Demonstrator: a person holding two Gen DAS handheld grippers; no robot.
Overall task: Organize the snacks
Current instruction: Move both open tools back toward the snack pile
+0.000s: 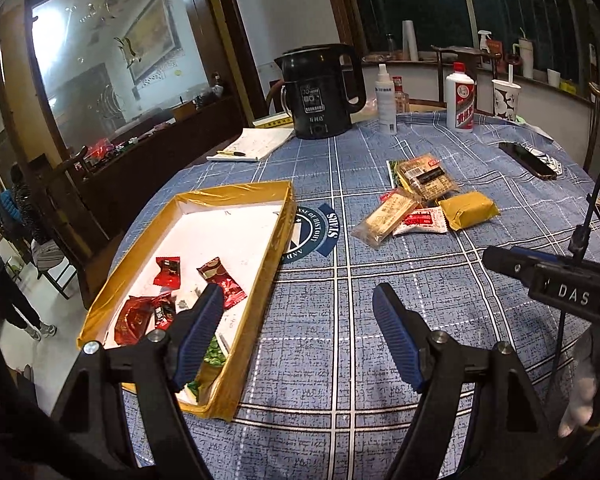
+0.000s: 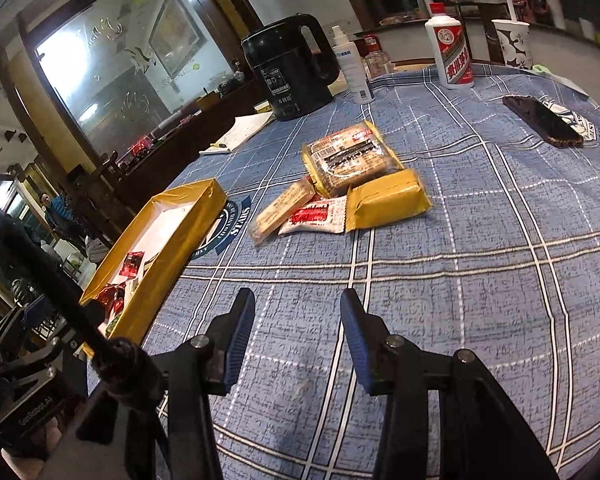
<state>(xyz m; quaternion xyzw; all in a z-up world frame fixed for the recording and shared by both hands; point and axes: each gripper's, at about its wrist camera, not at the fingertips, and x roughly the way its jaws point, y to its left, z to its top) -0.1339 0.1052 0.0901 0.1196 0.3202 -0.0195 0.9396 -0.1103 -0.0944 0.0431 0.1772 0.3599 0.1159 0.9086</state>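
Currently both claws are empty: left gripper (image 1: 298,334) gapes wide at the box's (image 1: 278,236) near right edge, right gripper (image 2: 298,338) sits narrower over bare cloth, pile (image 2: 340,188) farther ahead. Yellow pack (image 2: 388,200) looks light, crinkly and slippery, so pinch across its short width. Its long axis runs left-right, far end tipped slightly right.

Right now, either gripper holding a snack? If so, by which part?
Nothing held. Left gripper and right gripper both stand open and empty above the tablecloth.

Blue plaid tablecloth (image 1: 380,360), gold-walled tray (image 1: 252,280), mustard-yellow snack packet (image 1: 469,210).
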